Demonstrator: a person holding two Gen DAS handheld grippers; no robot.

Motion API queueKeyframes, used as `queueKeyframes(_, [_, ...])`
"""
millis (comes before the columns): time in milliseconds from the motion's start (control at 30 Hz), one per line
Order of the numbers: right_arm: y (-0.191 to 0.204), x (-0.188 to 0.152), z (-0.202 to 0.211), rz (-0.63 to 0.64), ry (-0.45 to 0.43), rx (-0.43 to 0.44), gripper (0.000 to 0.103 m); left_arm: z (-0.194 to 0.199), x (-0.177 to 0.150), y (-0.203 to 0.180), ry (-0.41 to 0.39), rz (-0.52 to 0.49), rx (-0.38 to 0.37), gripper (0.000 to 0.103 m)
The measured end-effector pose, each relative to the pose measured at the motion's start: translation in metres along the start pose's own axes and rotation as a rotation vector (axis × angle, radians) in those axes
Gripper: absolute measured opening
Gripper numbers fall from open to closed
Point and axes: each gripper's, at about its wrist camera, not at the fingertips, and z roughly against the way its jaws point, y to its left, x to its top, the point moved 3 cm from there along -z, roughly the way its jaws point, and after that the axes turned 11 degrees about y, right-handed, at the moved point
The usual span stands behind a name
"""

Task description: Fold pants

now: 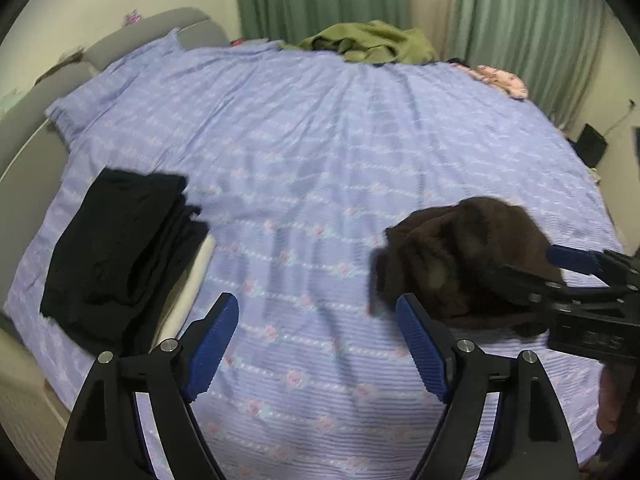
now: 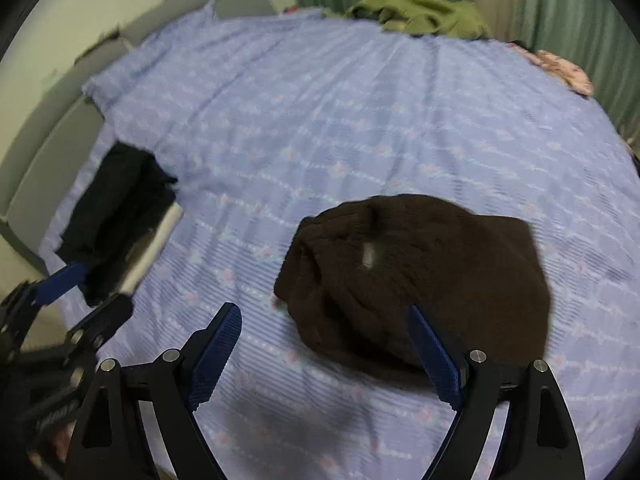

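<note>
both grippers hover with jaws spread wide above a lilac bedsheet, holding nothing.

left gripper (image 1: 318, 344) hangs over bare floral-striped bedsheet (image 1: 304, 152), its blue ribbed pads apart and empty; right gripper (image 2: 326, 354) is likewise parted, its right-hand pad just at the near edge of the brown pants (image 2: 420, 276), though whether it touches the cloth is unclear. the brown pants lie in a bunched, rounded heap on the near right part of the bed, fuzzy in texture with a small pale tag showing on top. a stack of folded black garments (image 1: 120, 248) rests at the left edge of the bed, over something white. a crumpled olive-green garment (image 1: 368, 42) sits at the far side before green curtains (image 1: 520, 20), with a pink cloth (image 1: 502, 80) near it.
</note>
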Motion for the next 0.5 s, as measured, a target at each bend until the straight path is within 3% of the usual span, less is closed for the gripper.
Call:
queueKeyframes(167, [-0.063, -0.030, 0.047, -0.154, -0.109, -0.020, 0.086, 0.007, 0.016, -0.047, -0.041, -0.099, -0.097, 0.082])
queueKeyframes(300, [-0.132, -0.045, 0.048, -0.311, -0.112, -0.070, 0.086, 0.000, 0.033, -0.090, -0.059, -0.170, -0.209, 0.081])
queueKeyframes(500, [-0.211, -0.068, 0.023, -0.537, -0.086, -0.032, 0.086, -0.044, 0.063, -0.134, 0.010, -0.210, -0.299, 0.062])
